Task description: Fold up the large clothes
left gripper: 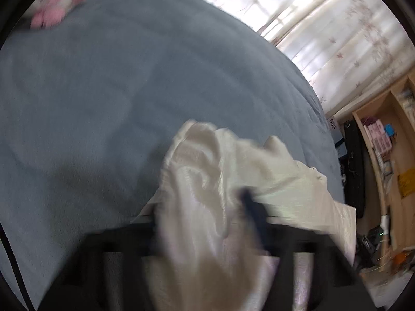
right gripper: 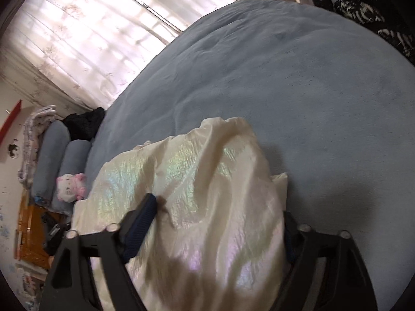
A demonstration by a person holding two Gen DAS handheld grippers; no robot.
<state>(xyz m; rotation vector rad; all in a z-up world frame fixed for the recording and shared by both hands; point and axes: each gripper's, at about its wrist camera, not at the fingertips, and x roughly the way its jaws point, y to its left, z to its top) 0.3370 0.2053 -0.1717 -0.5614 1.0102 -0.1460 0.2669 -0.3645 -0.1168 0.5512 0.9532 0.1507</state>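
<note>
Cream shiny garment (right gripper: pixel 197 197) is bunching up right inside both claws, lying on the blue bed (right gripper: pixel 298 83). The right claw (right gripper: pixel 220 223) is sitting about half open with cloth heaped between its fingers; can't tell if the pads are actually pinching. The left claw (left gripper: pixel 207 207) is nearly closed, cloth draping over it, picture too blurry to confirm a grip. Farther off, a pink plush (right gripper: pixel 70 187) is leaning by the pillows (right gripper: pixel 49 153), and a wooden shelf (left gripper: pixel 384 155) is holding boxes beside the bed.

Daylight glows through pale leaf-print curtains (left gripper: pixel 324 26) behind a blue-grey bed (left gripper: pixel 129 90), with wooden shelves (left gripper: pixel 389 155) alongside.
</note>
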